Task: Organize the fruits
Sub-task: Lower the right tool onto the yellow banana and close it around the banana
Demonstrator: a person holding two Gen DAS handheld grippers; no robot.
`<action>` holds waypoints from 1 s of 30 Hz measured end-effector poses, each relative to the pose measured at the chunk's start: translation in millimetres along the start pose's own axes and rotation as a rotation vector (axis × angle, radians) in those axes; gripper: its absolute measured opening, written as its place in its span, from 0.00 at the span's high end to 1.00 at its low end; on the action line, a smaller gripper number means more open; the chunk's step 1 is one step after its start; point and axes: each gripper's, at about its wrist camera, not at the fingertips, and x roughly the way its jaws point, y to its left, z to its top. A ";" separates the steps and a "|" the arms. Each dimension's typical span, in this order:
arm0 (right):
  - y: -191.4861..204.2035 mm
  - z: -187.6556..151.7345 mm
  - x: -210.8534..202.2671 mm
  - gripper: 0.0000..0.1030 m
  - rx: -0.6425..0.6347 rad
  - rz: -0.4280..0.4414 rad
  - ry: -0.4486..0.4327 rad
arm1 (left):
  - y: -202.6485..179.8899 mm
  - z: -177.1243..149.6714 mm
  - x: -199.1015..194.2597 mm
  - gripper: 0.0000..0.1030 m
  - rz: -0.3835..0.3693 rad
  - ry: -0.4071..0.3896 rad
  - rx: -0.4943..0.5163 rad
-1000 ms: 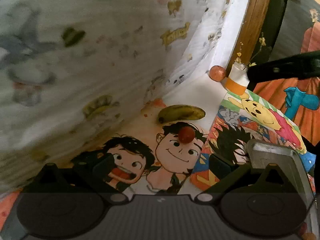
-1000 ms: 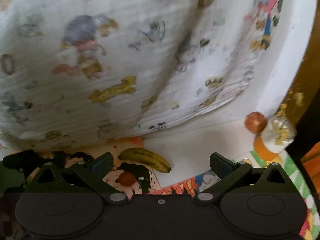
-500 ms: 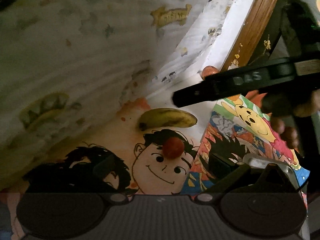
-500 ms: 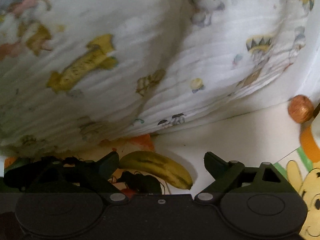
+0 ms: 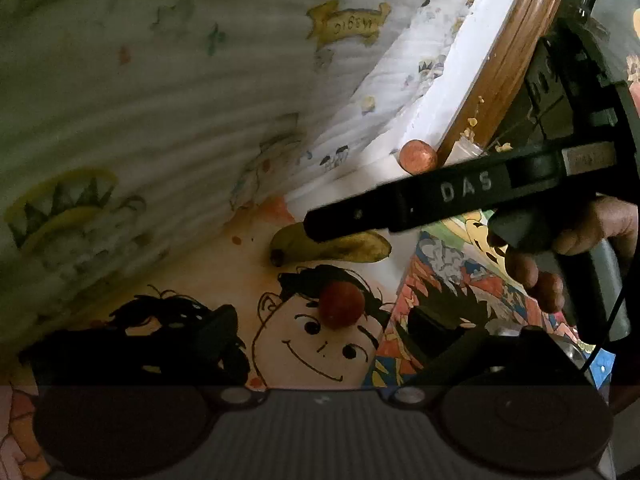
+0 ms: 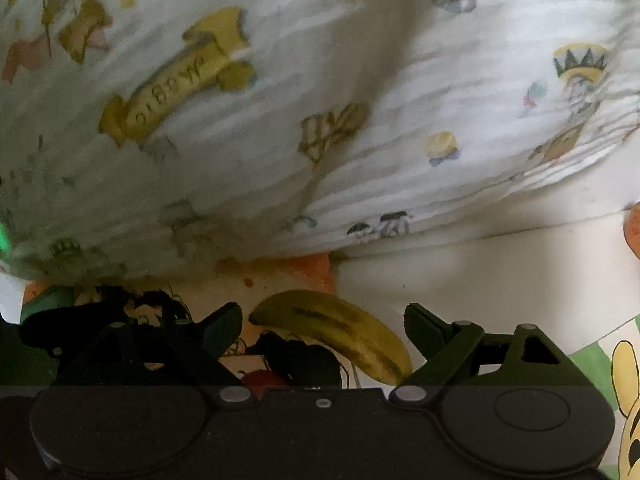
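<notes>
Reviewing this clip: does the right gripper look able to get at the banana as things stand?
Probably yes. The banana lies flat between the closing fingers of the right gripper, pads not yet touching it, with nothing across its way; the small red fruit lies clear beside it.

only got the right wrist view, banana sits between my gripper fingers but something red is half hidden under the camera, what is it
Observer: A small round red fruit, lying on the drawn face, nearer than the banana and apart from it.
Operator: is the left gripper on it
Observer: No. Its jaws are closing, with the red fruit ahead between the fingers, untouched.
Operator: and the orange thing at my right edge
Observer: A round orange-brown fruit, sitting against a wooden frame that your view cuts off.
</notes>
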 end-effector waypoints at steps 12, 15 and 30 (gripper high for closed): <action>-16.6 -1.0 16.1 0.24 0.009 -0.015 0.029 | -10.3 1.1 13.7 0.22 -0.010 -0.021 0.018; -20.8 -2.4 16.2 0.31 0.018 -0.008 0.035 | -12.2 1.1 17.5 0.29 -0.003 -0.032 0.020; -17.8 -8.8 13.1 0.45 0.016 -0.055 0.028 | -9.6 -0.5 20.9 0.70 -0.007 -0.015 0.000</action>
